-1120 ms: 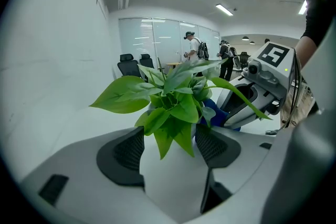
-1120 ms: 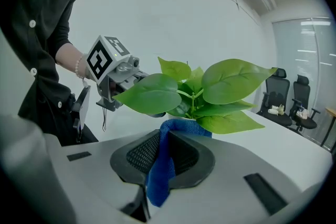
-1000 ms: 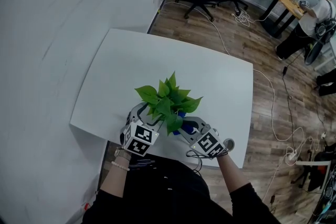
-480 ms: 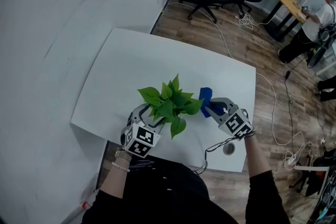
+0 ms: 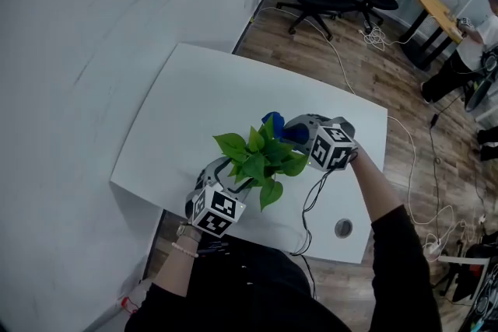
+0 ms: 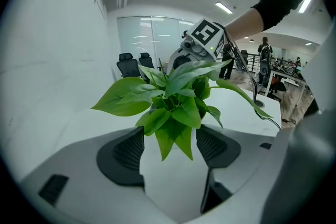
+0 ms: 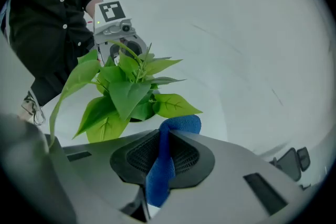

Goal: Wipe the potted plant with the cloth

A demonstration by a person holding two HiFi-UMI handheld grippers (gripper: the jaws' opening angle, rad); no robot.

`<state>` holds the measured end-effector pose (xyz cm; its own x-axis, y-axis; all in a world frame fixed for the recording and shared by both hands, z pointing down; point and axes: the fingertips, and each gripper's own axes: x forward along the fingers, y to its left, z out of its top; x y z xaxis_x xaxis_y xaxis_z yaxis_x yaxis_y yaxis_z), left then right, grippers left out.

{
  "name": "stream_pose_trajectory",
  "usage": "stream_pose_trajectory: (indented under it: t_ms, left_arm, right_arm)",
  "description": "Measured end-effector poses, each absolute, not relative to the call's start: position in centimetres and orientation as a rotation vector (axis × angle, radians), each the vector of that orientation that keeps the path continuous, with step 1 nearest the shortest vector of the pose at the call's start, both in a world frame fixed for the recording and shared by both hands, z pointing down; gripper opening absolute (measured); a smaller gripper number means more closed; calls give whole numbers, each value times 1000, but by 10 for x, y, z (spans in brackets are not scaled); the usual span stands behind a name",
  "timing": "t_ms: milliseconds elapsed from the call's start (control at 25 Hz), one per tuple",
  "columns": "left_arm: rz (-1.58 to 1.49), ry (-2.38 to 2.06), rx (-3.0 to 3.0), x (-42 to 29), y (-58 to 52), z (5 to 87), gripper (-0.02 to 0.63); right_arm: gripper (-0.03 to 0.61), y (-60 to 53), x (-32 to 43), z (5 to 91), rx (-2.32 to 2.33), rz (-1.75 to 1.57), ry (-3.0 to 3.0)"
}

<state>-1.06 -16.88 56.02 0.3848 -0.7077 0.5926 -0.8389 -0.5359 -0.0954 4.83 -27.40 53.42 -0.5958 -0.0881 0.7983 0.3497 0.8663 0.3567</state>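
On the white table [image 5: 194, 89], near the edge where the person stands, sits a small potted plant [image 5: 261, 159] with glossy, bright-green, pointed leaves that fan out in every direction. One long stem arcs off to the side and a couple of leaves droop low over the rim of its white pot. The left gripper [image 6: 170, 136] has its two dark ribbed pads [image 6: 126, 152] pressed against opposite sides of that pot, holding it from the person's side. The right gripper [image 7: 164, 139] reaches in from the far side of the plant. Its jaws are clamped together on a blue cloth [image 7: 181, 124]. A rounded fold of the cloth pokes out past the tips, just beside the nearest leaf; whether it touches I cannot tell.
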Motion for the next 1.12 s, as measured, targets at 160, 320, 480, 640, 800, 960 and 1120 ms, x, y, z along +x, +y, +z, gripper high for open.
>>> stream_pose_trajectory:
  t_ms: [160, 320, 480, 640, 800, 960, 1120]
  left_arm:
    - [875, -1375, 2419, -7, -166, 557, 318]
    - [882, -1370, 2421, -7, -167, 559, 318]
    - [881, -1365, 2428, -9, -169, 560, 318]
    - [879, -1354, 2435, -7, -170, 561, 318]
    - [875, -1353, 2432, -5, -169, 561, 318]
    - [864, -1357, 2432, -4, -170, 561, 318]
    - [862, -1357, 2431, -5, -171, 563, 318]
  right_arm:
    - [75, -262, 36, 543, -295, -641, -2090]
    - [75, -252, 43, 552, -330, -637, -2076]
    - [75, -248, 58, 557, -281, -559, -2105]
    - [75, -236, 72, 564, -174, -441, -2177]
    - [75, -219, 79, 567, -11, -284, -2288]
    - [75, -201, 84, 574, 174, -112, -2380]
    - [75, -180, 80, 575, 316, 14, -2432]
